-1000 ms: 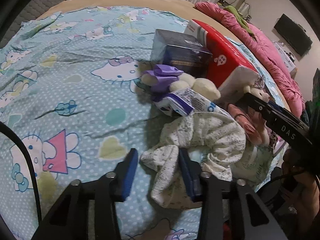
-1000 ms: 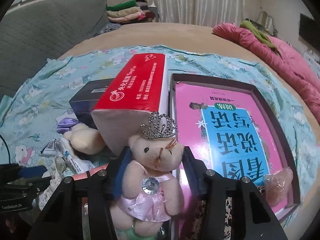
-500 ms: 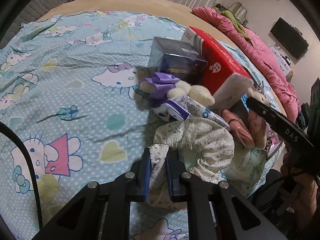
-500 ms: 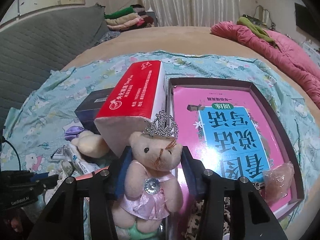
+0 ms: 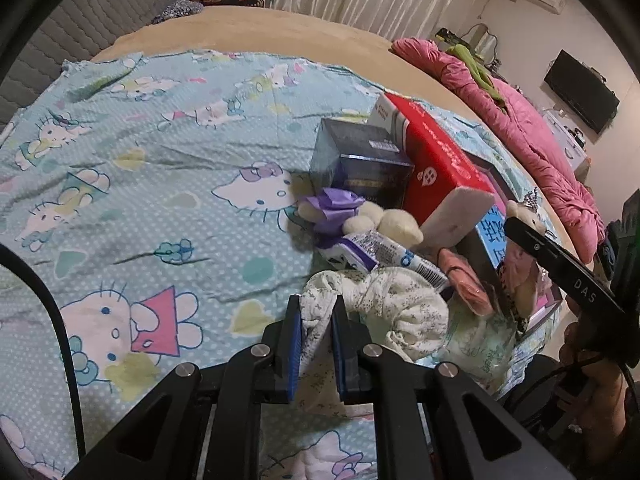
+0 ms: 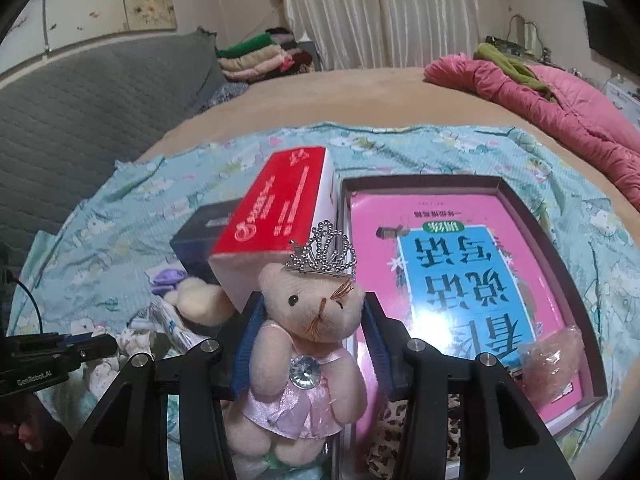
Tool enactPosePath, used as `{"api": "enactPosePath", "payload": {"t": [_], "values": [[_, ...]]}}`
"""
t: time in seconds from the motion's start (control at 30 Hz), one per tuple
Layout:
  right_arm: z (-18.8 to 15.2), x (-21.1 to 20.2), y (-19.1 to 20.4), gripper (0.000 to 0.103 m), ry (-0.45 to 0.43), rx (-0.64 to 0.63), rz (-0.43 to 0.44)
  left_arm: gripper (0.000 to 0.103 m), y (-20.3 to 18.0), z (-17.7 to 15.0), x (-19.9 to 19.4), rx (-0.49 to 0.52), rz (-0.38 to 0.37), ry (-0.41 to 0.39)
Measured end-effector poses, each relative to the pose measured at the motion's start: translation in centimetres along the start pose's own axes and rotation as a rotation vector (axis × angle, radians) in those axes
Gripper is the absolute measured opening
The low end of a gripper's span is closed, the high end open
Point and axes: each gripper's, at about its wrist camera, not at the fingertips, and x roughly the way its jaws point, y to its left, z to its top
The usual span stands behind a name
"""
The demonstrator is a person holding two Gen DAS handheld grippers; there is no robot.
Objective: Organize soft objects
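Cartoon-print bedsheet (image 5: 168, 184) under us, our left gripper (image 5: 316, 344) pinches only a fold of the white floral cloth (image 5: 392, 304) and our right gripper (image 6: 310, 344) clamps the crowned bear (image 6: 308, 340), so lifting may slip the fold or drag the toothpaste tube (image 5: 384, 252) touching it.

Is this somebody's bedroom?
Most likely a bedroom. A big bed fills the view, spread with a cartoon-cat sheet; a pink quilt is bunched along its far edge, and folded clothes are stacked beside long curtains.
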Motion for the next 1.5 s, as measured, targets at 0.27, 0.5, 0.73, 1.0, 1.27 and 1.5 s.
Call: {"api": "enactPosePath", "payload": {"t": [0.27,0.5,0.73,1.0,1.27,1.5], "values": [[0.3,-1.3,-0.3,0.050,-0.038,0.010,0.024,0.014,-1.9,0.9,-2.7,0.036,0.007,-0.059],[0.6,-2.2,-0.5,0.050,-0.061,0.019,0.040,0.013,-3.4,1.3,-4.5,0.070,0.023,-0.101],[0.8,-2.9,-0.7,0.050,-0.083,0.022,0.050,0.013,-4.9,2.1,-6.3,0.088,0.015,-0.143],[1.1,-4.2,-1.4,0.050,-0.122,0.037,0.053,0.013,-7.6,3.0,-7.8,0.128,-0.002,-0.177],[1.7,-5.7,-3.0,0.050,-0.163,0.075,0.048,0.013,-10.0,4.0,-7.8,0.148,-0.021,-0.190],[2.1,-7.2,-4.7,0.050,-0.213,0.104,0.015,0.013,-12.8,5.1,-7.9,0.168,-0.051,-0.211]]}}
